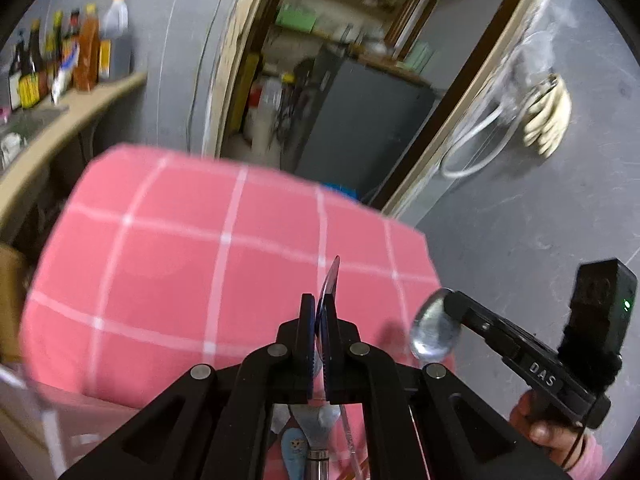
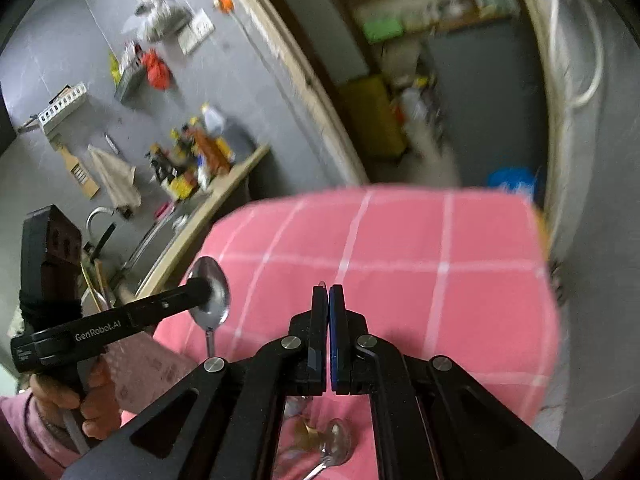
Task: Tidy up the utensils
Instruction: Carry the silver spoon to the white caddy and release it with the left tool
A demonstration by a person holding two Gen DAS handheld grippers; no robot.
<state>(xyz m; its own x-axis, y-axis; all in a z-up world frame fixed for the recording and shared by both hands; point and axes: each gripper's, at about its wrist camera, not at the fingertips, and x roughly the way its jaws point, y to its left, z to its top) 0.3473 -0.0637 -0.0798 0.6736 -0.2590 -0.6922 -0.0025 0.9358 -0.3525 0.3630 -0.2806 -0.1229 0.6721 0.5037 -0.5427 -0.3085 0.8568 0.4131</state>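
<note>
My left hand-held gripper (image 1: pixel 320 316) is clamped on one spoon (image 1: pixel 329 280) by its bowl; my right hand-held gripper (image 2: pixel 328 308) likewise grips another spoon (image 1: pixel 436 330). Both hang above the pink-checked worktop (image 1: pixel 180 248), ready for sorting.

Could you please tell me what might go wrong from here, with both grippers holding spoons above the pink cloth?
1. The left gripper pinches the left spoon by its smooth bowl, handle hanging down; it may swing or slip.
2. The right spoon, in the right gripper, is close to the left gripper; they might knock together.
3. A dropped spoon would likely hit the loose utensils on the checked cloth.
</note>
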